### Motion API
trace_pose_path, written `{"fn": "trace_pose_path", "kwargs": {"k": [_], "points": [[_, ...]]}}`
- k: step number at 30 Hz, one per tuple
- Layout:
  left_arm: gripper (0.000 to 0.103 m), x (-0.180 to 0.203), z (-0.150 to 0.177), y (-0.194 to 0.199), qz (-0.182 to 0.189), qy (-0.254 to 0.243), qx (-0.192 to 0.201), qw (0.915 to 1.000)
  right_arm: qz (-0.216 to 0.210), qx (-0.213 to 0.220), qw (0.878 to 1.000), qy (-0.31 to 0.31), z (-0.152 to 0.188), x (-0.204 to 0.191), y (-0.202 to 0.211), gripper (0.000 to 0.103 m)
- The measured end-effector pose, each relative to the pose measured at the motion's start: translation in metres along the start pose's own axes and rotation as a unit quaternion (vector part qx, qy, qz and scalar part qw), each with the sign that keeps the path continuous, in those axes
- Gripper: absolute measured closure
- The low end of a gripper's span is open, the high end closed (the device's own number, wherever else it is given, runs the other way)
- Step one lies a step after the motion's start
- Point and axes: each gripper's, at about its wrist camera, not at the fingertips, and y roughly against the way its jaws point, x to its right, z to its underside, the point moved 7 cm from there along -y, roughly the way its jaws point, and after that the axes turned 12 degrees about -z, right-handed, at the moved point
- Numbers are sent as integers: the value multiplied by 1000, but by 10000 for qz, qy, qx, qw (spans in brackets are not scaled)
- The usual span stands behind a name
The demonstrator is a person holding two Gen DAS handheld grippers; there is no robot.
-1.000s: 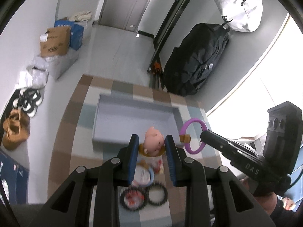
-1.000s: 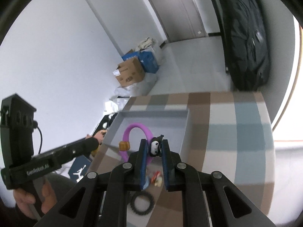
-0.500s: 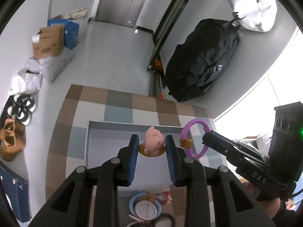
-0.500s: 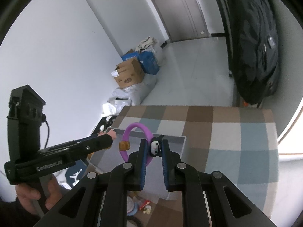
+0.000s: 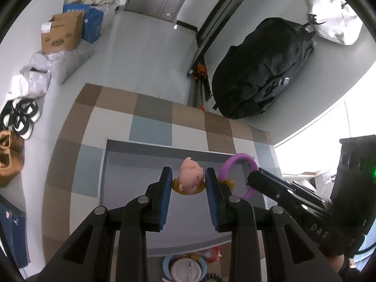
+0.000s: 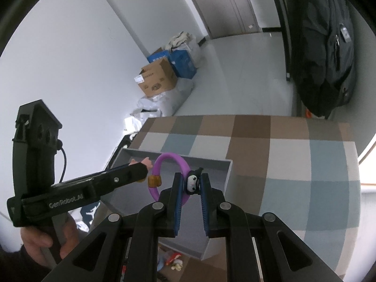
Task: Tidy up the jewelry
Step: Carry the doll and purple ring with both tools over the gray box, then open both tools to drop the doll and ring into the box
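Grey tray lies under both grippers. Left gripper pinches the pig-head ring; right gripper pinches the purple bracelet. Let go too high, and they may bounce out onto the desk.

The left gripper points steeply down, its blue-padded fingers clamped on a small pink-headed charm. The right gripper also tilts down, its fingers nearly together, pinching a black-and-white charm on a purple ring. The two grippers sit side by side, tips close. A hand grips the left gripper's handle from below.
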Motion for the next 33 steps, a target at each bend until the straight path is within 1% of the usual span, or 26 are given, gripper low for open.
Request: {"fn": "trace_pose_path", "kwargs": {"k": [2, 4, 5, 6, 7, 8, 9, 10, 12, 14, 17, 20, 24, 26, 28, 29, 30, 33], "points": [[80, -2, 0, -3, -16, 78, -114, 9999, 17, -37, 10000, -11, 1, 1, -2, 86], [79, -3, -5, -1, 104, 164, -146, 9997, -14, -30, 10000, -11, 0, 1, -2, 84], [79, -4, -6, 0, 94, 206, -140, 9996, -34, -55, 10000, 23, -1, 1, 0, 80], [74, -6, -7, 2, 105, 236, -150, 9996, -52, -35, 10000, 28, -2, 2, 1, 76], [69, -7, -8, 2, 139, 275, -193, 9993, -83, 32, 10000, 23, -4, 2, 5, 67], [55, -8, -8, 3, 144, 318, -209, 9992, -117, 129, 9998, 19, -5, 1, 9, 50], [46, -9, -8, 4, 174, 374, -178, 9990, -140, 218, 9997, 21, -7, 1, 13, 43], [44, -10, -8, 8, 230, 459, -85, 9986, -169, 276, 9995, 33, -8, 0, 16, 38], [39, -10, -8, 12, 252, 476, -30, 9985, -192, 413, 9989, 83, -11, -3, 24, 33], [37, -9, -8, 14, 181, 416, 30, 9990, -98, 542, 9984, 113, -13, -2, 31, 18], [36, -10, -7, 19, 34, 349, 157, 9993, -50, 624, 9980, 28, -13, 1, 38, 13], [35, -11, -5, 25, -119, 224, 267, 9993, 11, 626, 9980, -15, -10, 3, 42, 11], [35, -11, -1, 36, -470, -27, 525, 9975, 43, 739, 9972, 36, -8, -1, 52, 6], [34, -13, 2, 43, -617, -121, 639, 9960, 51, 808, 9967, 80, -6, -4, 56, 1], [31, -15, 5, 48, -722, -194, 799, 9940, 46, 865, 9961, 150, -4, -9, 61, 0], [27, -17, 8, 50, -790, -207, 838, 9931, 48, 865, 9961, 176, -2, -11, 62, 0], [26, -19, 10, 52, -838, -217, 866, 9925, 67, 855, 9961, 206, 0, -13, 62, 0], [25, -23, 20, 57, -909, -305, 905, 9913, 154, 808, 9960, 347, 8, -19, 64, 0]]}}
